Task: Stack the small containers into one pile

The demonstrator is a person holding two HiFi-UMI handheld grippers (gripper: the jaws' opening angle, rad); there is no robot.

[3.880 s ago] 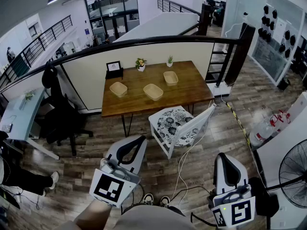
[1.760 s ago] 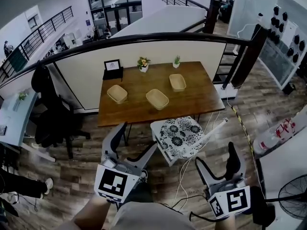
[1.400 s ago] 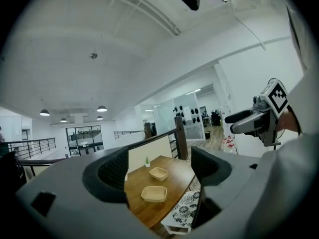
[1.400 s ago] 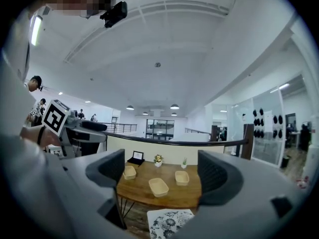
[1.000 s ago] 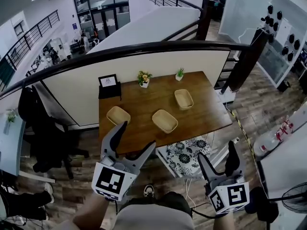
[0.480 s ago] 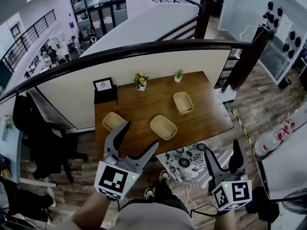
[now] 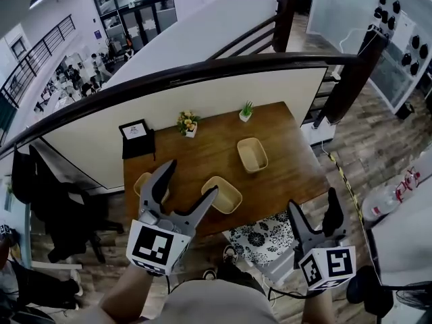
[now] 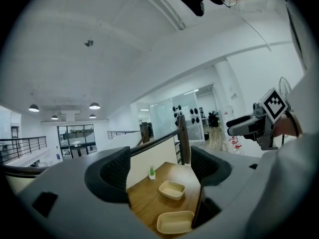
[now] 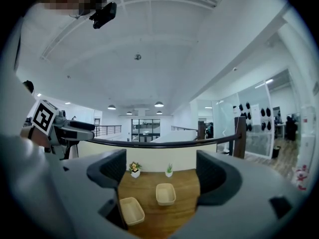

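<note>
The left gripper (image 7: 190, 178) is held with its jaws spread wide and nothing between them; its own view shows only the far tabletop through the gap. The right gripper (image 7: 313, 202) is likewise well open and empty, held lower and nearer the body. Neither is near the work yet. Three small containers lie apart on the wooden table (image 7: 287, 171): the left container (image 7: 140, 181), partly hidden behind the left gripper's jaw, the middle container (image 7: 223, 194) near the front edge, and the right container (image 7: 252, 154) farther back. They are shallow, tan, rounded-rectangle trays, all upright and none nested. They look light and fairly stiff, likely to slide on the smooth wood if nudged, so pinching one side wall over the rim seems the surest hold. A chair with a floral cushion (image 7: 260, 238) sits at the table's near edge, between the person and the containers, and may hamper the reach. A flower pot (image 7: 187, 124), a small green plant (image 7: 246, 111) and a black framed stand (image 7: 137, 135) line the far edge, clear of the trays.
</note>
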